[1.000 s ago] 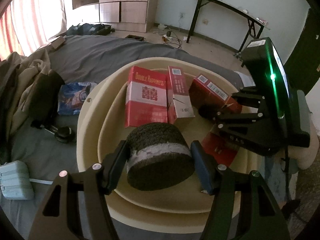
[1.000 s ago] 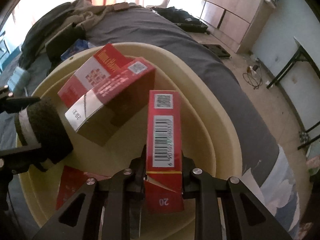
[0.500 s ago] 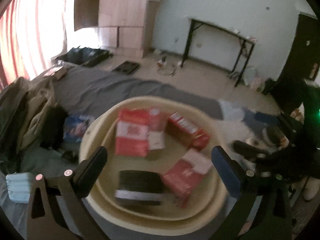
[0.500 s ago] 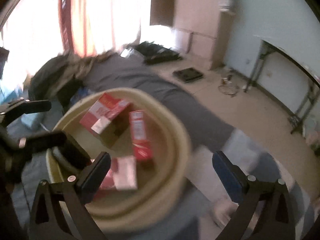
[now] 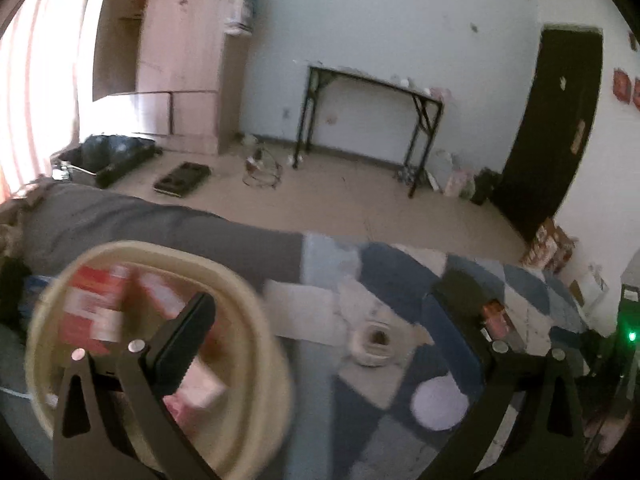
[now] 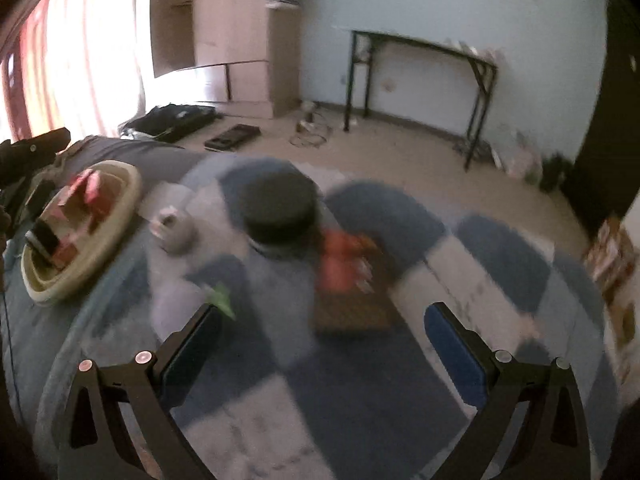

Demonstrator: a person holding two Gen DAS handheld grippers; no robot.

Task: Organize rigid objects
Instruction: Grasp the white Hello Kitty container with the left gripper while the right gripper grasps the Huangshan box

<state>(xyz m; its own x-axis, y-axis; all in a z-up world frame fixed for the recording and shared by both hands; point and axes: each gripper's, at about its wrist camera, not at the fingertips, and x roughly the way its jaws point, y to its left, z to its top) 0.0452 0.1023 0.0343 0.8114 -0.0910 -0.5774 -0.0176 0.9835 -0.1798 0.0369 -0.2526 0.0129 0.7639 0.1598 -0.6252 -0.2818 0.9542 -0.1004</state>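
Both claws spread wide, empty, tilted downward over the bed.
Left gripper (image 5: 324, 320) just opened: basin (image 5: 256, 312) of red boxes (image 5: 90, 308) behind its left finger. Right gripper (image 6: 320, 332) just opened: red box (image 6: 340, 268) ahead between fingers.

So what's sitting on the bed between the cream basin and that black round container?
In the right wrist view, a small pale roll lies on the checked blanket between the cream basin and the black round container.
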